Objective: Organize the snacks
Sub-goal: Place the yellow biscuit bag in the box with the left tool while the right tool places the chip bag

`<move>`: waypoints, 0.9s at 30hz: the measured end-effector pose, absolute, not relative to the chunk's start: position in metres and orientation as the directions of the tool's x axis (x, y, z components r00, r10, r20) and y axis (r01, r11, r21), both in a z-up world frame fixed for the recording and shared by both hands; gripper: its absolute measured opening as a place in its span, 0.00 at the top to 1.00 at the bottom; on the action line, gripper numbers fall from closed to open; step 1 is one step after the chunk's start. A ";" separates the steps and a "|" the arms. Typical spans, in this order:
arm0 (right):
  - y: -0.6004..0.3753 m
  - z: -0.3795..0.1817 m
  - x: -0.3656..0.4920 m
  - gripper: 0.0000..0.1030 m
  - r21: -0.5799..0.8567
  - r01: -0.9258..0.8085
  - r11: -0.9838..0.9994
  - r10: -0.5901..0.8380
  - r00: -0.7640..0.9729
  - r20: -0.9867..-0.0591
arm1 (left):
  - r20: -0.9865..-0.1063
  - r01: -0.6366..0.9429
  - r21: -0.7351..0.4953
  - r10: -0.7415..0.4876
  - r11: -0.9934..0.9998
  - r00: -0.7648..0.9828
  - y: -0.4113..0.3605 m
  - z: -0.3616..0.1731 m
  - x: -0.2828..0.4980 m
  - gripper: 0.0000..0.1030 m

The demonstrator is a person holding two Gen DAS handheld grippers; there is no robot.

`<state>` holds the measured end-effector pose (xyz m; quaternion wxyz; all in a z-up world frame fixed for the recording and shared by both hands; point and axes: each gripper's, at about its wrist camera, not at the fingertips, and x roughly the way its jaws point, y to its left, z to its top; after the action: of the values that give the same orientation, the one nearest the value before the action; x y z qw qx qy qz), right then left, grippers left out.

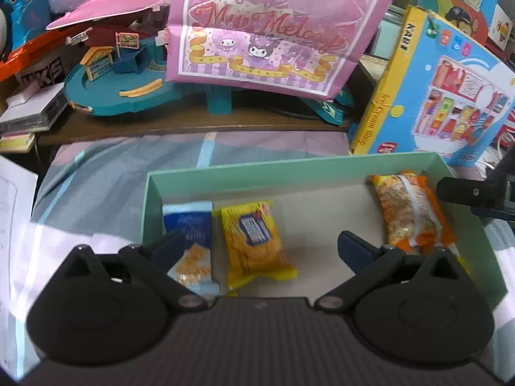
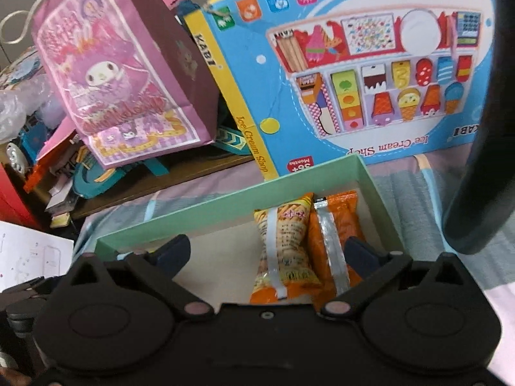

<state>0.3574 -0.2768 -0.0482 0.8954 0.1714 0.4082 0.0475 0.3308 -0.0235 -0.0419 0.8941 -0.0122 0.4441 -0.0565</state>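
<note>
Inside the mint-green box (image 1: 225, 177), both grippers — left gripper (image 1: 260, 244), right gripper (image 2: 273, 252) — hang wide open, empty, over what look like four snack packets (image 1: 254, 244).

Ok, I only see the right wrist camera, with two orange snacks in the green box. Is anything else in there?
Observer: Yes, the left wrist camera shows a yellow packet lying in the box too.
Operator: Just that one?
Observer: No, a blue packet lies beside it, near the box's side wall.
Operator: Is the left hand-held gripper holding one?
Observer: No, the left hand-held gripper is open and holds nothing.
</note>
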 end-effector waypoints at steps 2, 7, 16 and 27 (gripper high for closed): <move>-0.278 -0.041 0.347 0.00 0.350 0.051 0.935 0.229 0.666 -0.710 | -0.792 0.095 -0.079 -0.120 0.992 0.599 -0.024 -0.037 0.319 0.00; -0.280 -0.025 0.314 0.00 0.371 0.040 0.928 0.251 0.669 -0.699 | -0.795 0.102 -0.076 -0.122 0.992 0.594 -0.028 -0.026 0.286 0.00; -0.276 0.003 0.245 0.00 0.405 0.009 0.914 0.290 0.685 -0.669 | -0.789 0.114 -0.100 -0.149 0.988 0.596 -0.033 -0.007 0.226 0.00; -0.265 -0.005 0.183 0.00 0.429 0.005 0.903 0.328 0.638 -0.697 | -0.821 0.103 -0.099 -0.140 0.990 0.554 -0.021 -0.025 0.166 0.00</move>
<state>0.1831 -0.2649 -0.0050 0.8826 0.2002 0.4153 0.0915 0.1661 -0.0208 -0.0249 0.8812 -0.0199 0.4672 -0.0688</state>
